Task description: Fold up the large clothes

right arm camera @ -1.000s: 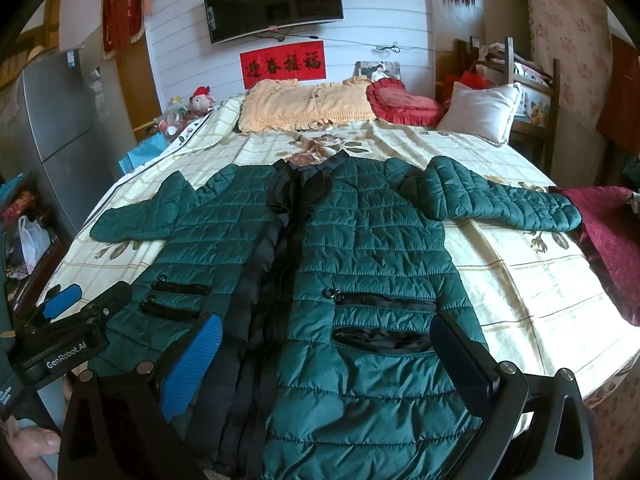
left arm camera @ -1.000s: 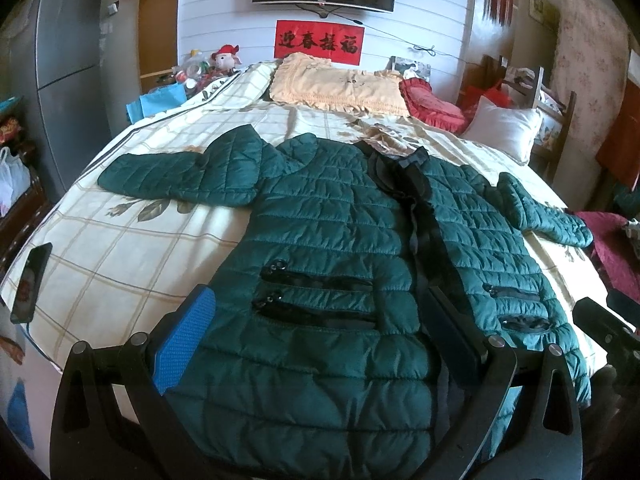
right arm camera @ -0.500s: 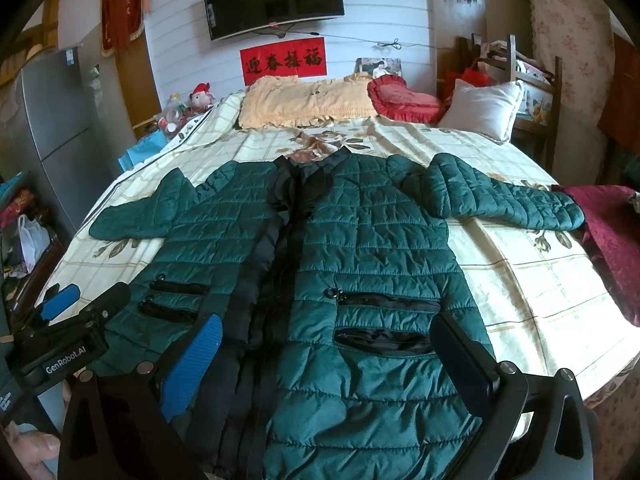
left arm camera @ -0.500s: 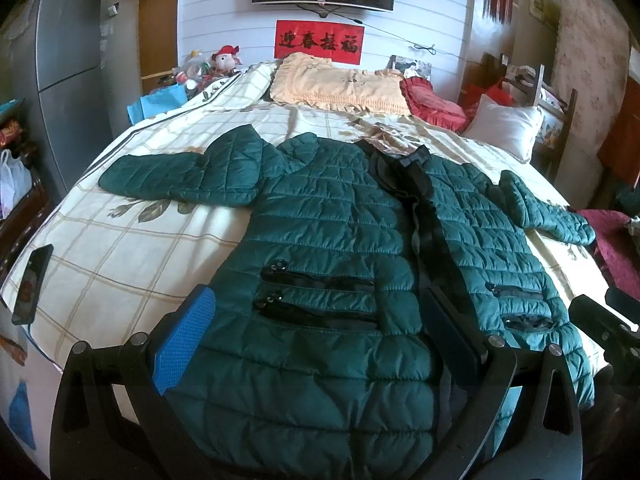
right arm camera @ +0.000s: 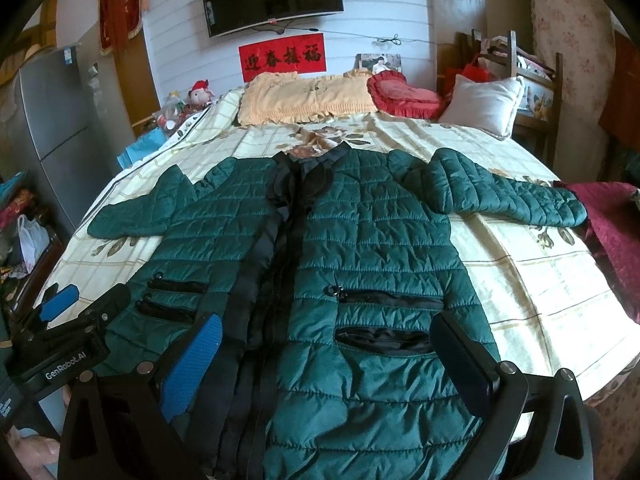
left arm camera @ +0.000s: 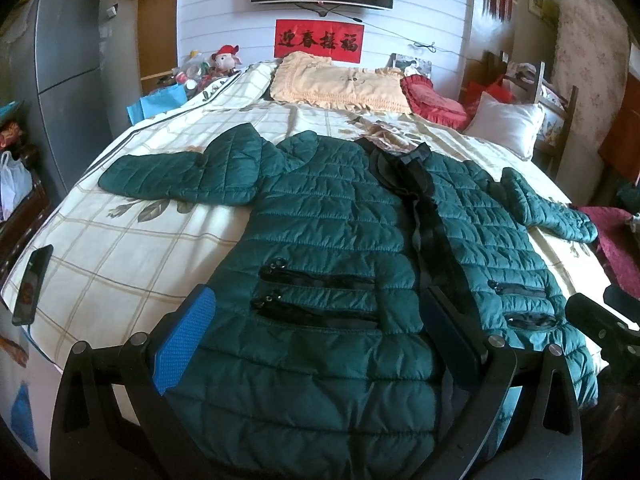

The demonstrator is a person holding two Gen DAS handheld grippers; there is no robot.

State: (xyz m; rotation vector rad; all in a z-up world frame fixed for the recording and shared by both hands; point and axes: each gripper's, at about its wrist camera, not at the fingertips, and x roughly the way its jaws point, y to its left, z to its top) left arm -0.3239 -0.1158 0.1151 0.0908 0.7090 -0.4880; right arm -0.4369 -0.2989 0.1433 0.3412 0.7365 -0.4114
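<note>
A large dark green quilted jacket lies flat, front up, on the bed, sleeves spread to both sides, black zip strip down the middle; it also shows in the right wrist view. My left gripper is open and empty above the jacket's left half near the hem. My right gripper is open and empty above the right half near the lower pocket. The left gripper also shows at the right wrist view's left edge.
The bed has a cream checked sheet. A phone lies at its left edge. Pillows sit at the head. A grey fridge stands left. A maroon cloth and a wooden chair are to the right.
Both grippers have drifted slightly; the jacket sits a little lower in the right wrist view. Nothing was taken hold of and the jacket has not moved.
</note>
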